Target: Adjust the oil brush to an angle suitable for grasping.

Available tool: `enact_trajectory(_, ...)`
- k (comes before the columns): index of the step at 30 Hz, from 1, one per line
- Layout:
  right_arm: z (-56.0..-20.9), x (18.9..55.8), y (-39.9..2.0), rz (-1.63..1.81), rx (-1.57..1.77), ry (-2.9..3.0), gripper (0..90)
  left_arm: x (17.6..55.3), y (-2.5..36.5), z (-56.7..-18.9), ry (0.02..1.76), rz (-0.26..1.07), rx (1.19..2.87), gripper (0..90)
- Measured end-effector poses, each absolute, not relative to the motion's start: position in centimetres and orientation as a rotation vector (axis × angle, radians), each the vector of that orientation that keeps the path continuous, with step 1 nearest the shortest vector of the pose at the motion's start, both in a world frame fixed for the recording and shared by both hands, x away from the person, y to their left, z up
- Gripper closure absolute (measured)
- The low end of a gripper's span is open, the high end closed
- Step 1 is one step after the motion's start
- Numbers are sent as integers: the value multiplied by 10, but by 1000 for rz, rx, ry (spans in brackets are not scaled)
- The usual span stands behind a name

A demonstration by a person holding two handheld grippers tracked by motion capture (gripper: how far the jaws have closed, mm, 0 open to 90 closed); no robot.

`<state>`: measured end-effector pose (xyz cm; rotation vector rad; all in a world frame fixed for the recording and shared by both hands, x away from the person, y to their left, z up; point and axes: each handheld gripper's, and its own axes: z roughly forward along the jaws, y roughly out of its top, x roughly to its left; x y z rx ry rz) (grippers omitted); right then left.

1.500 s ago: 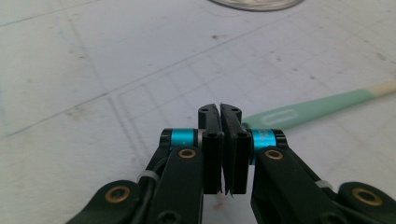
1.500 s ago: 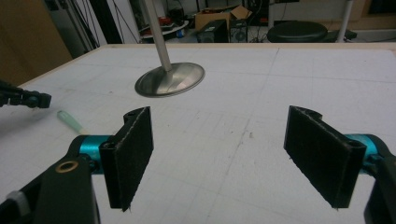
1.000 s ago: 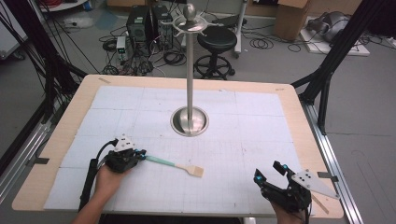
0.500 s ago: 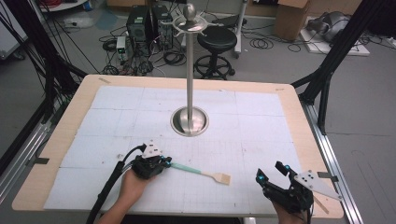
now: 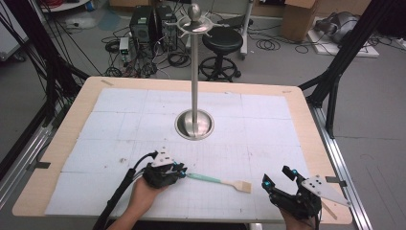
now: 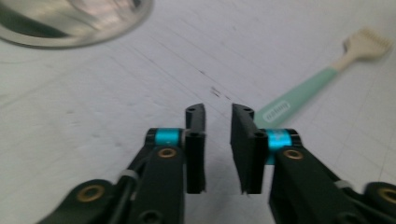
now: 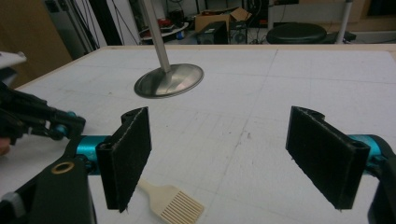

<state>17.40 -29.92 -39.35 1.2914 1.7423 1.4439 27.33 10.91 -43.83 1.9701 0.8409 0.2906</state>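
A white-covered table (image 5: 268,120) carries a tall metal stand (image 5: 194,125) at centre. Right gripper (image 5: 281,178), fingers spread wide; left gripper (image 5: 181,170), fingers slightly parted (nothing between), beside a mint-handled brush (image 5: 220,181).
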Motion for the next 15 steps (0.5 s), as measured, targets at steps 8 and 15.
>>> enact_trajectory(8, -395, 179, -295, 1445, 1159, 1804, 190, 269, 178, -416, 855, 350, 1739, 377)
enact_trajectory(15, -395, 181, -294, 1476, 1232, 1768, 175, 257, 217, -405, 808, 340, 1686, 209)
